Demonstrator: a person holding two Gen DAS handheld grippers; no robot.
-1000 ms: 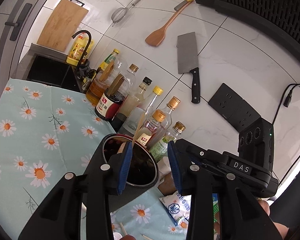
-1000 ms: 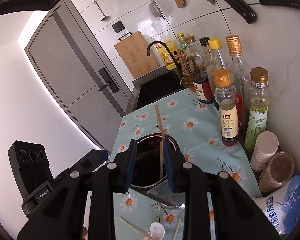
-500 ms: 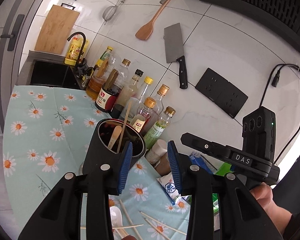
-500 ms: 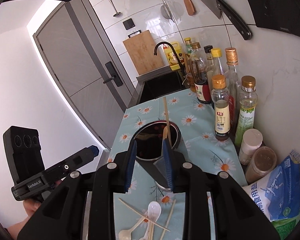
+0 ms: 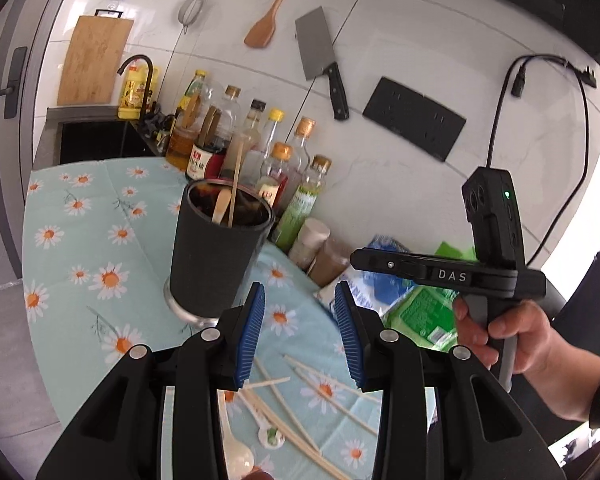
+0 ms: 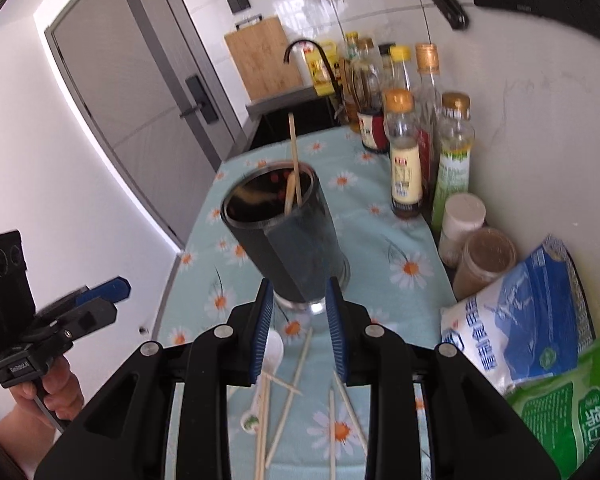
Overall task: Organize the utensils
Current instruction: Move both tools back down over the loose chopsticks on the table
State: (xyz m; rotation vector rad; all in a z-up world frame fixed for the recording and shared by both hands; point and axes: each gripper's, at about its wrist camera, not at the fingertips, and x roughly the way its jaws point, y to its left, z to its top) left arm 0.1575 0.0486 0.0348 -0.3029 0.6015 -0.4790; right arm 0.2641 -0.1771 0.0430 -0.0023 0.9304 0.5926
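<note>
Wall cleaver (image 5: 320, 58) shows whole only in left view.

Two hand-held grippers pointed downward over the worktop. The left gripper (image 5: 299, 334) had its jaws parted with nothing between them. The right gripper (image 6: 298, 330) likewise stood parted and empty. A hand (image 5: 504, 336) gripped the right handle.

One dark utensil holder (image 6: 288, 240) stands just beyond the right gripper (image 6: 296, 312), with one chopstick (image 6: 295, 156) and one wooden spoon (image 6: 289, 196) in it. Two white spoons (image 6: 274, 350) and several loose chopsticks (image 6: 290, 396) lie beneath the gripper; their exact number is unclear.
</note>
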